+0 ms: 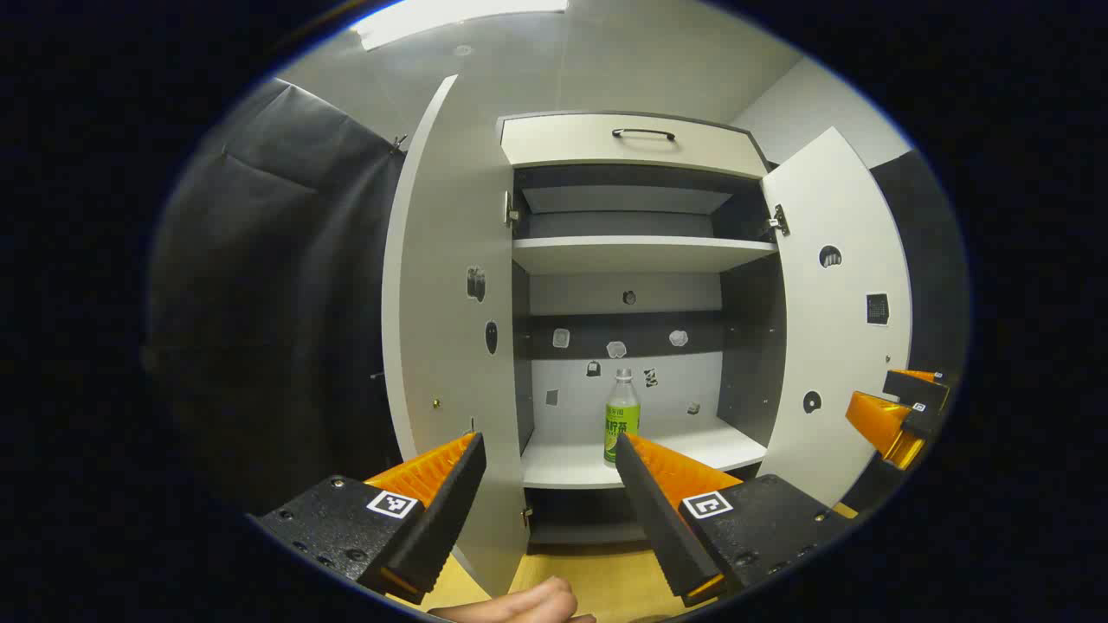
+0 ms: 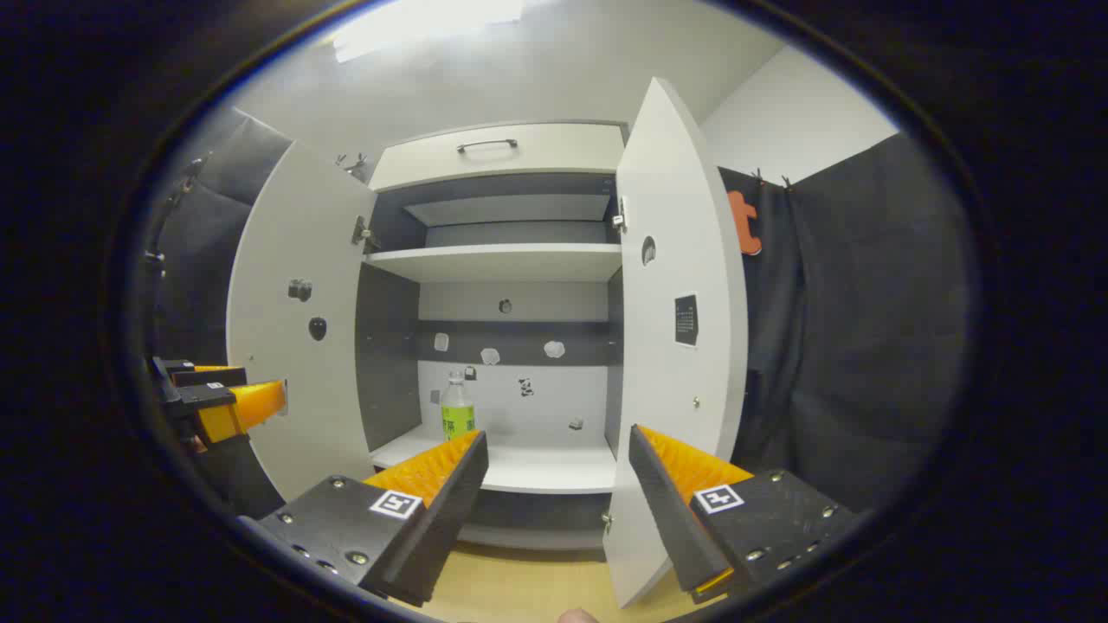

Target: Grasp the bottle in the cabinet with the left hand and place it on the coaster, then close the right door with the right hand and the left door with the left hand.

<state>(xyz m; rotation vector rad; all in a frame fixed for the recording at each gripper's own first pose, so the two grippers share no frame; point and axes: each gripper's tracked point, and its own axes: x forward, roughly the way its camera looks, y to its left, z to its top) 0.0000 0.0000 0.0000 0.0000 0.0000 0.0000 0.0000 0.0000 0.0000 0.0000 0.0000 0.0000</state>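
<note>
1. bottle (image 1: 621, 416) stands upright on the lower shelf (image 1: 684, 446) of the open cabinet, toward the middle of it; it has a white cap and a green label, and nothing touches it.
2. in the right gripper view the bottle (image 2: 457, 405) appears toward the left of that shelf (image 2: 537, 467), just behind the tip of the near left finger.
3. left tool (image 1: 548, 450) is held in front of the cabinet with its fingers spread wide and nothing between them; the bottle is seen in the gap, close to the right finger's tip but farther back.
4. right tool (image 2: 558, 446) is likewise spread apart and holds nothing, aimed at the cabinet opening near the edge of the right door (image 2: 679, 346).
5. both doors stand open: the left door (image 1: 446, 285) swings out on the left of the opening, the right door (image 1: 835, 303) on the right.
6. above the two shelves sits a drawer front (image 1: 632, 143) with a dark handle (image 1: 643, 133).
7. small stickers dot the back wall of the cabinet and the insides of the doors.
8. a wooden tabletop (image 1: 589, 571) lies below the cabinet, and part of a hand (image 1: 519, 601) shows at the bottom edge of the left gripper view.
</note>
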